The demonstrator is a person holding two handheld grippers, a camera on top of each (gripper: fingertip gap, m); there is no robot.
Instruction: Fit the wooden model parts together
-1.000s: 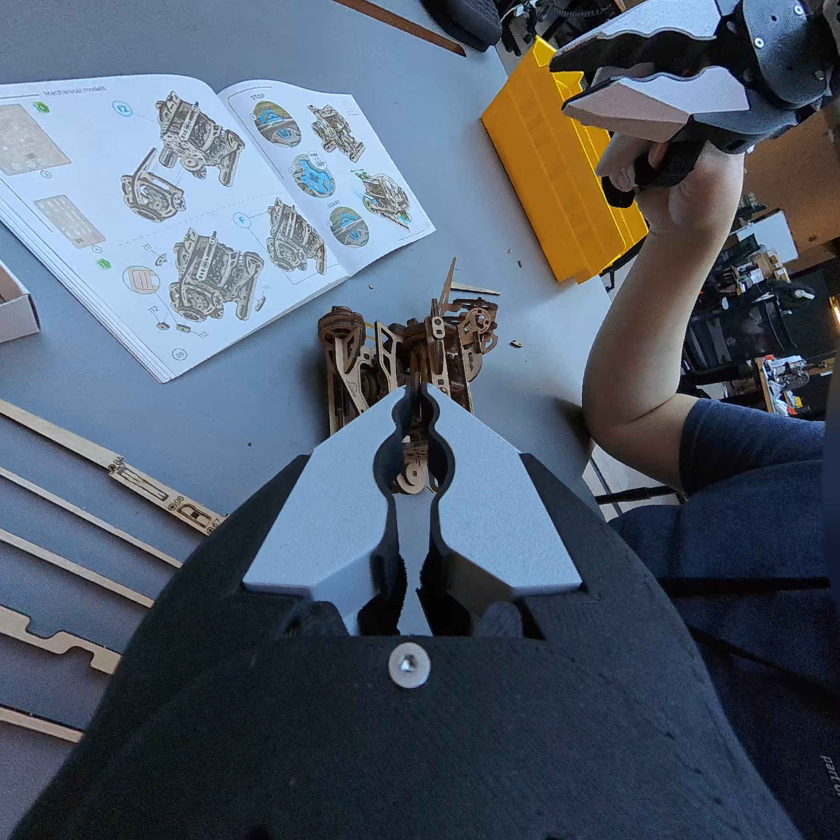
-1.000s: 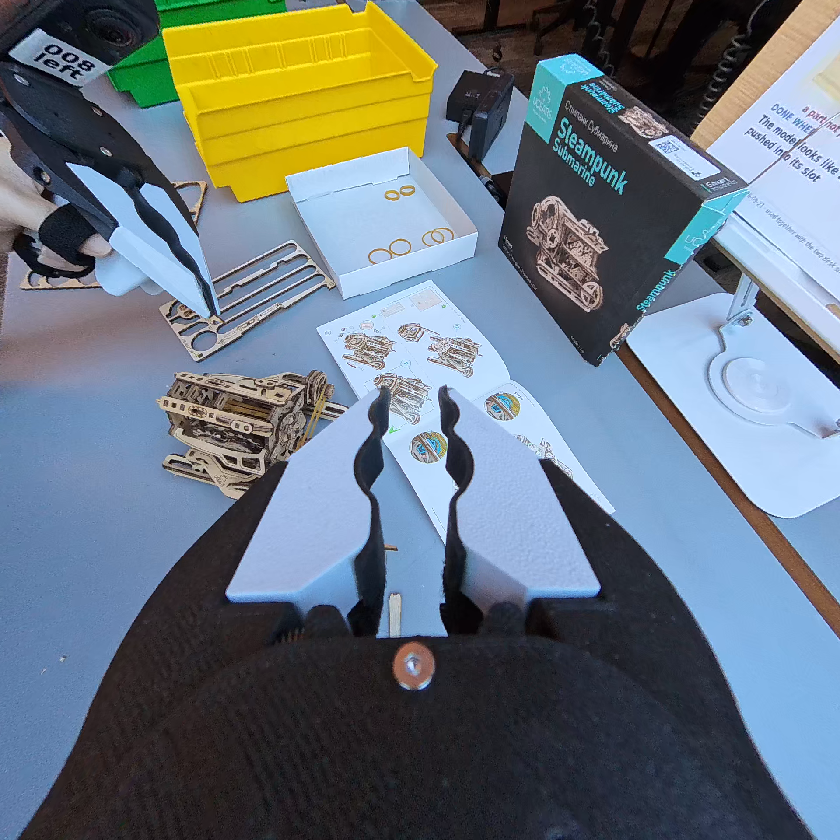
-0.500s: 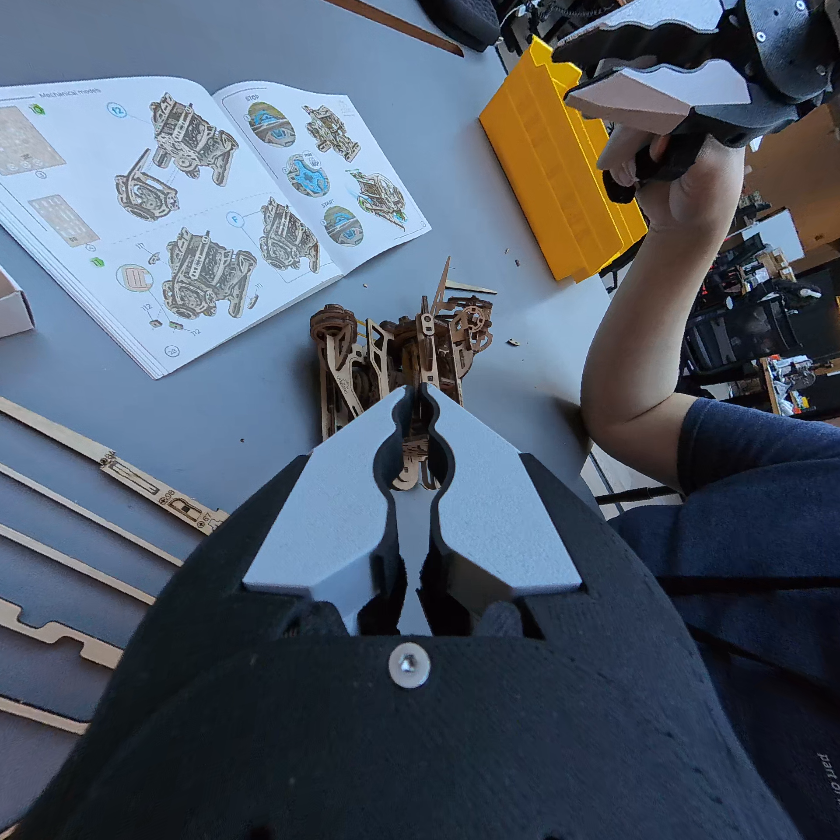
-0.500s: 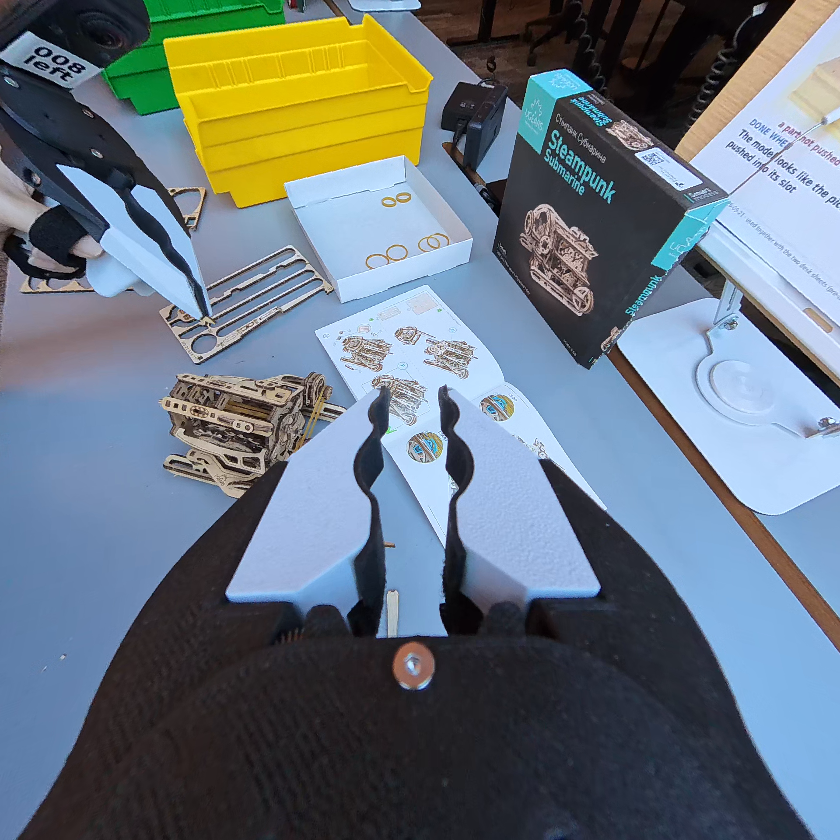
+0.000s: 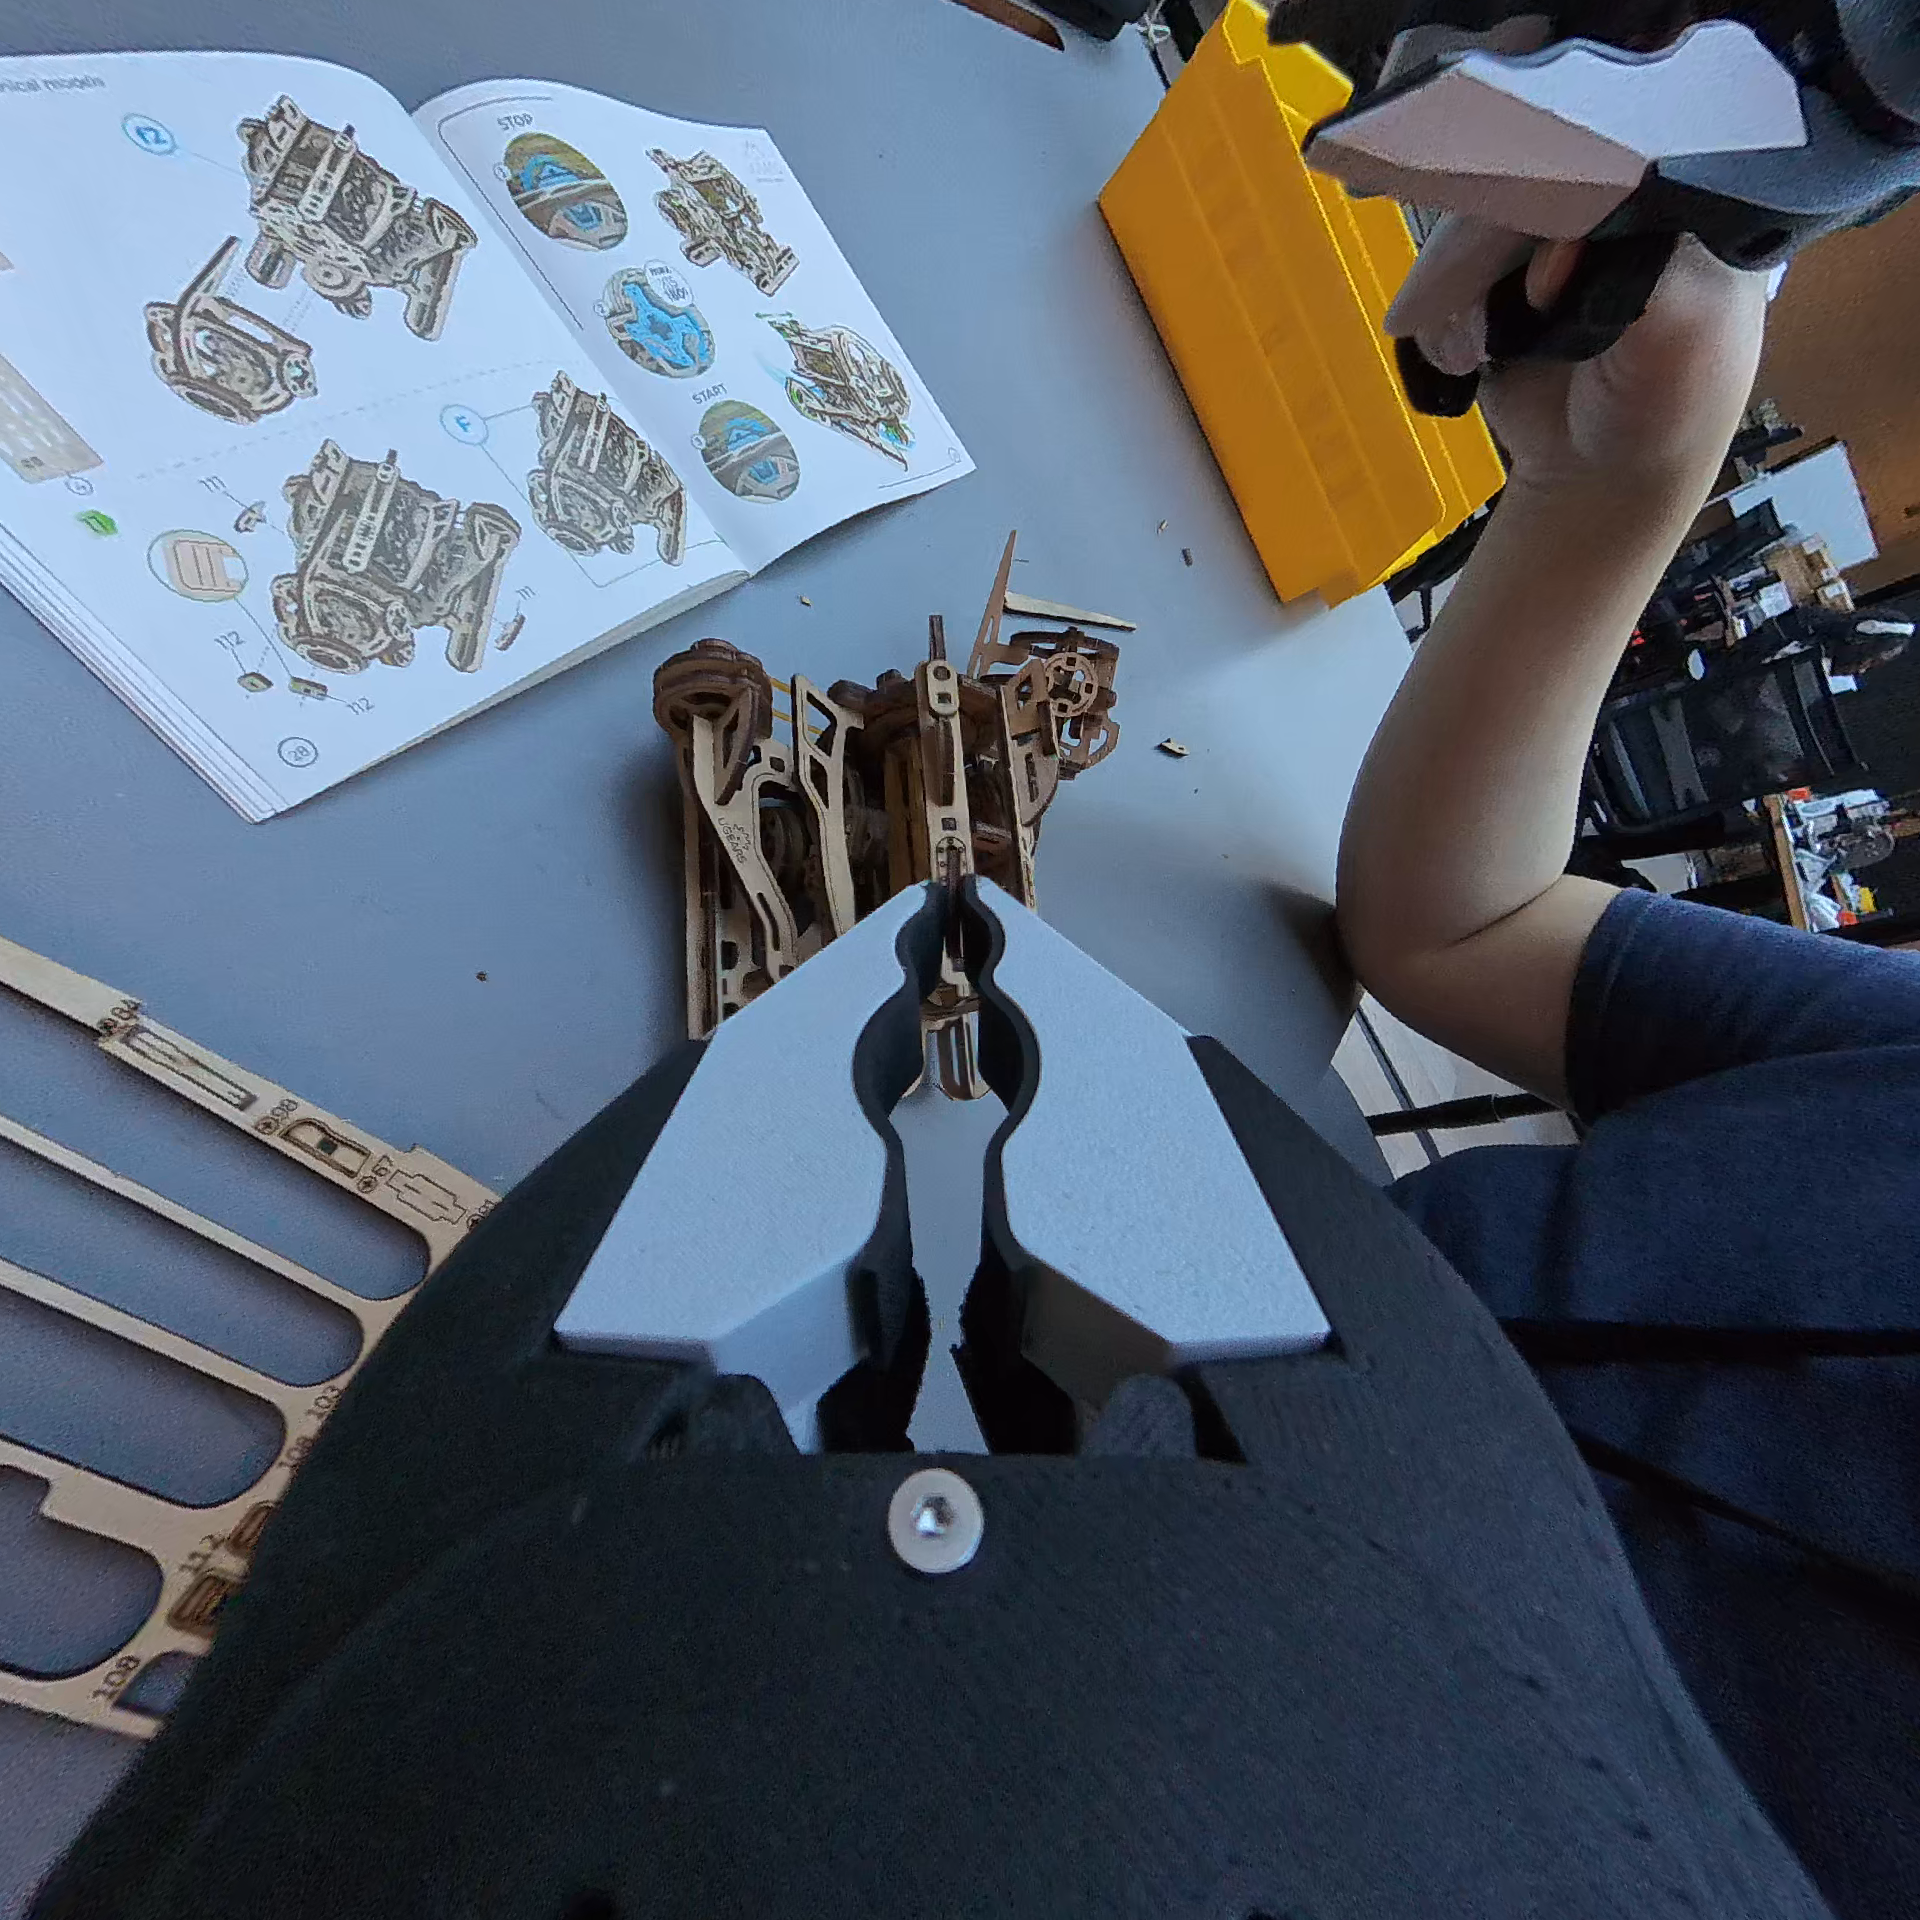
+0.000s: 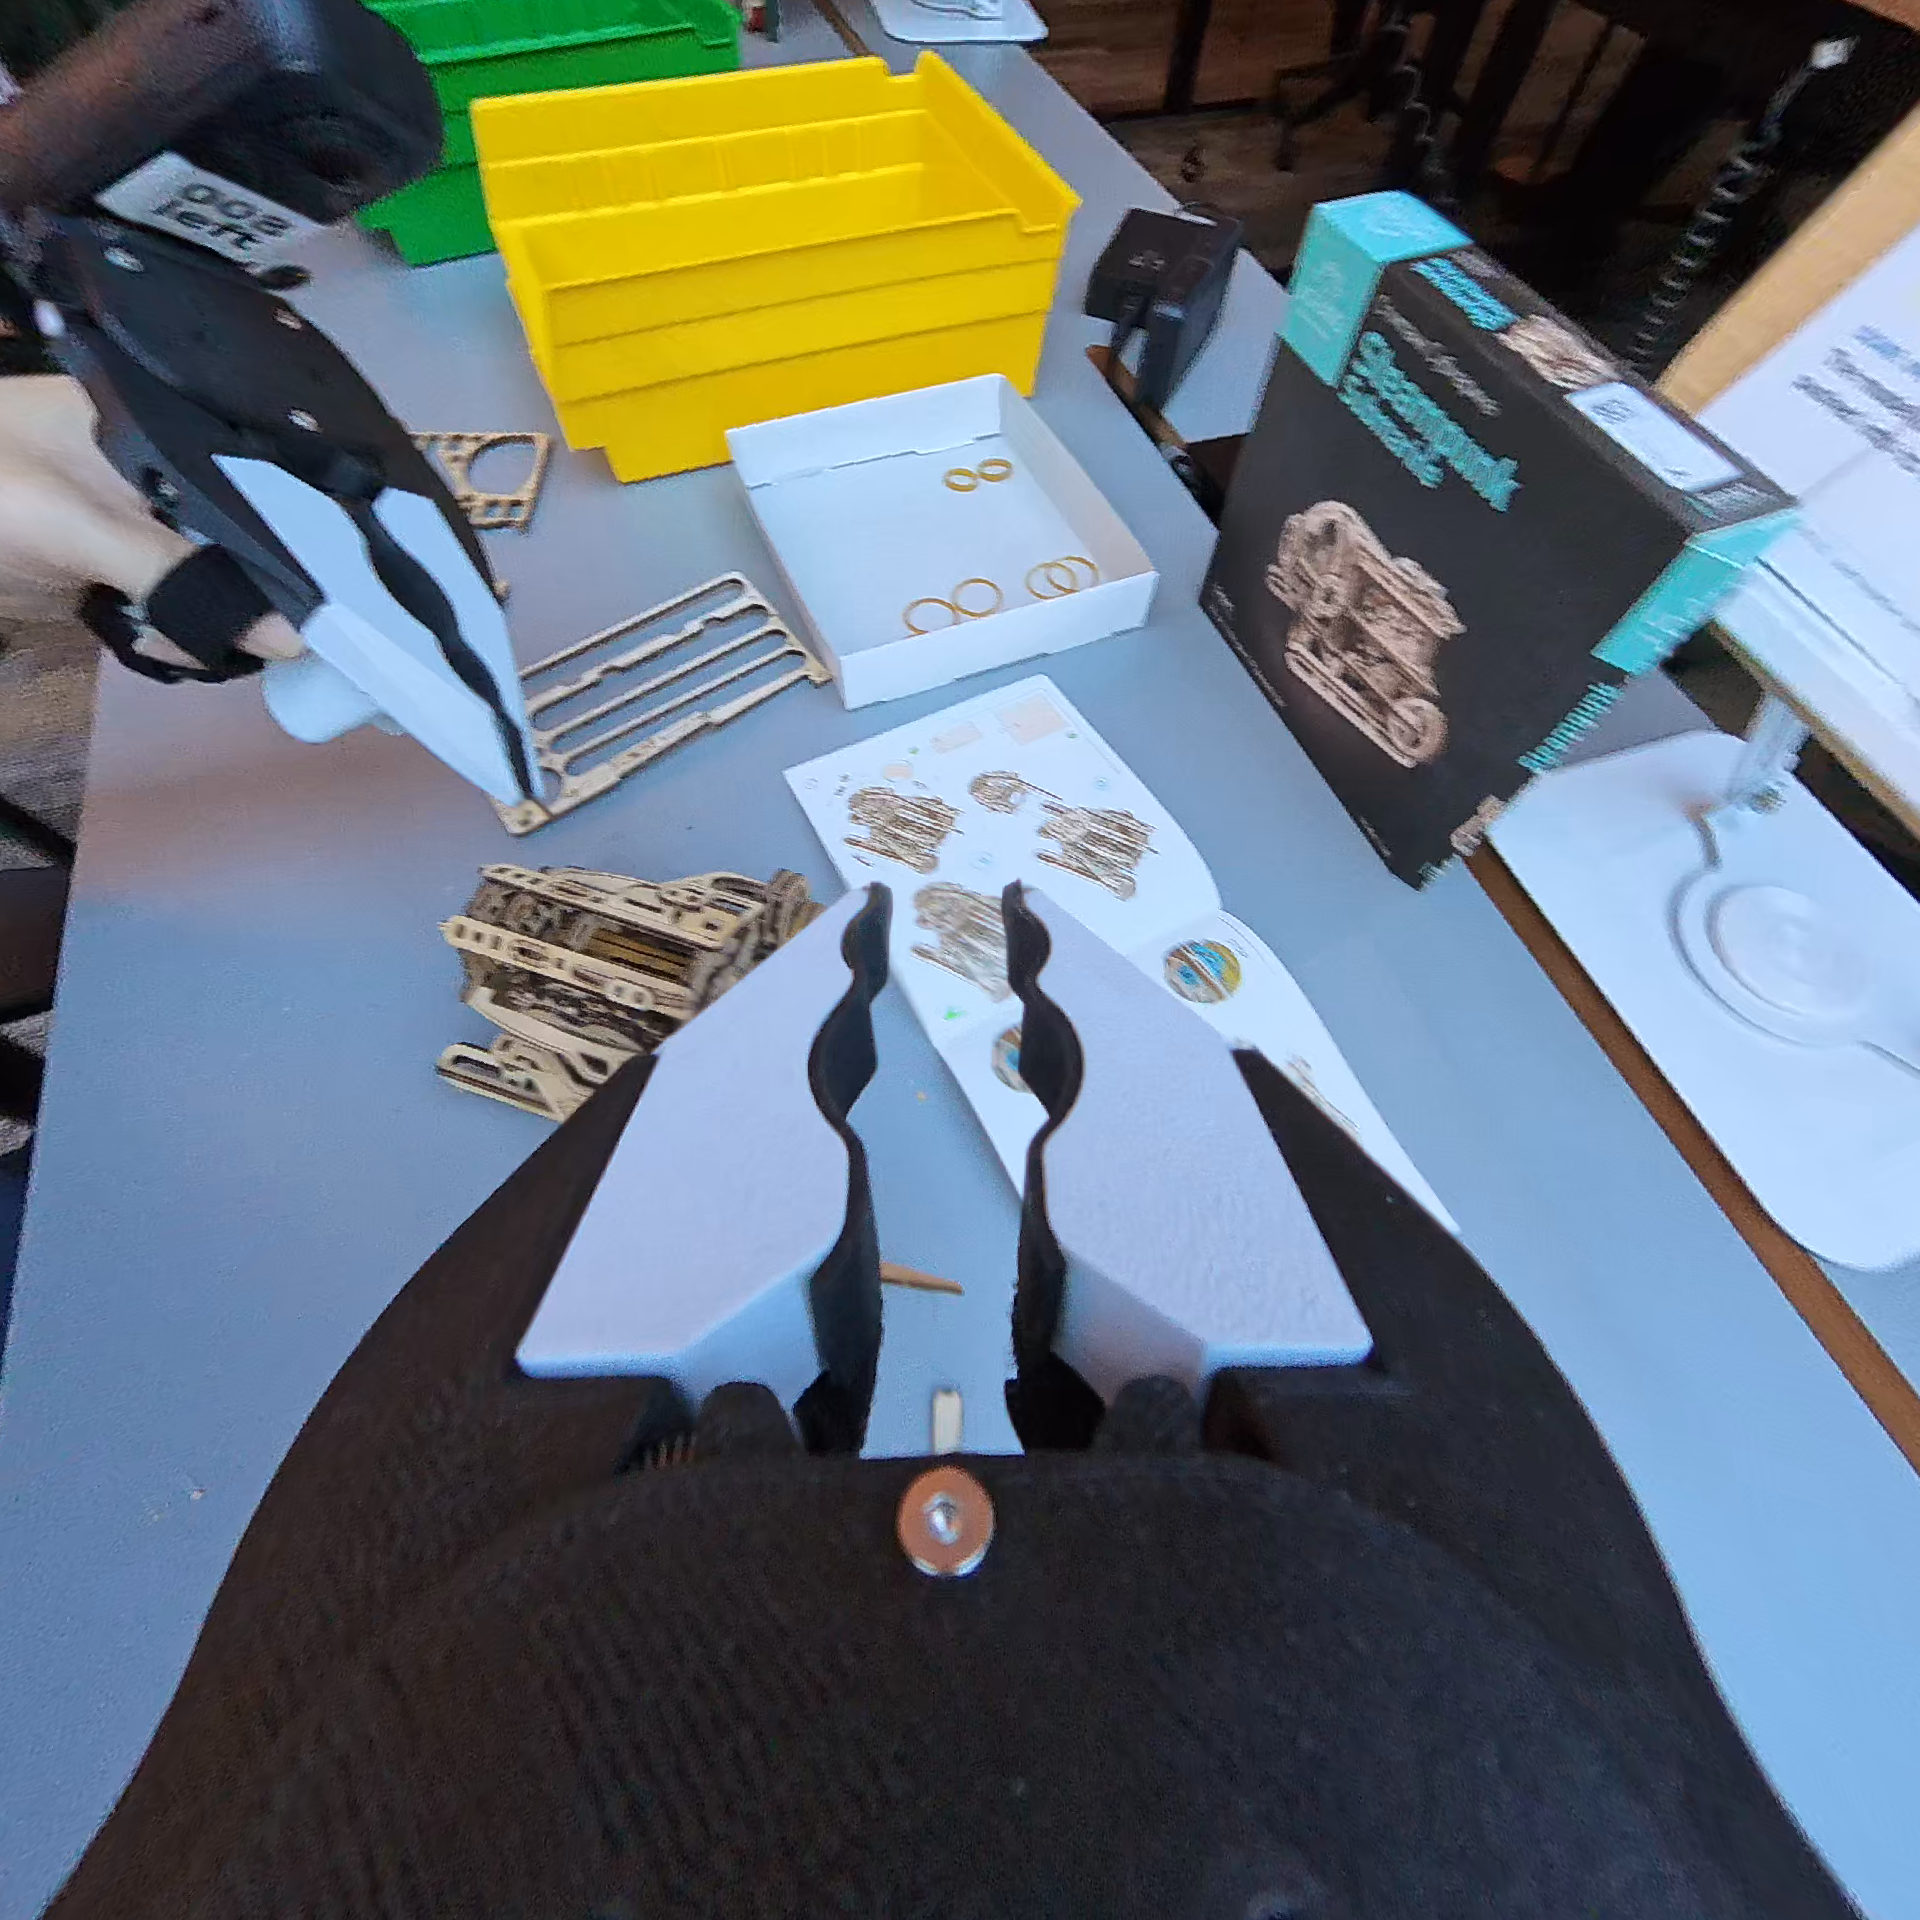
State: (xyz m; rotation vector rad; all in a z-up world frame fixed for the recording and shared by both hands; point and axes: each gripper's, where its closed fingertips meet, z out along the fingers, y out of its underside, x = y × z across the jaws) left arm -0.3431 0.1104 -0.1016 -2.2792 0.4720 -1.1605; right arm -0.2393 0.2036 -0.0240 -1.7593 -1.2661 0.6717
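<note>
The part-built wooden model (image 5: pixel 883 790) lies on the grey table (image 5: pixel 468 935), and also shows in the right wrist view (image 6: pixel 623 966). My left gripper (image 5: pixel 951 899) hovers right above it, jaws shut to a thin slit; I cannot make out any part between them. In the right wrist view the left gripper (image 6: pixel 520 784) points down just beyond the model. My right gripper (image 6: pixel 945 904) is open and empty, held over the table on the near side of the model. It shows high at the top right of the left wrist view (image 5: pixel 1340 104).
An open instruction booklet (image 6: pixel 1039 883) lies beside the model. A punched-out wooden sheet (image 6: pixel 665 675) lies beyond it, with a white box (image 6: pixel 997 649) of gold rings, yellow bins (image 6: pixel 769 270) and a green bin (image 6: pixel 561 62). A black kit box (image 6: pixel 1455 582) stands right. A person's forearm (image 5: pixel 1507 727) rests at the table edge.
My left gripper has come down closer to the model, which looks larger under its tips. The right wrist view has shifted a little and is now blurred by motion.
</note>
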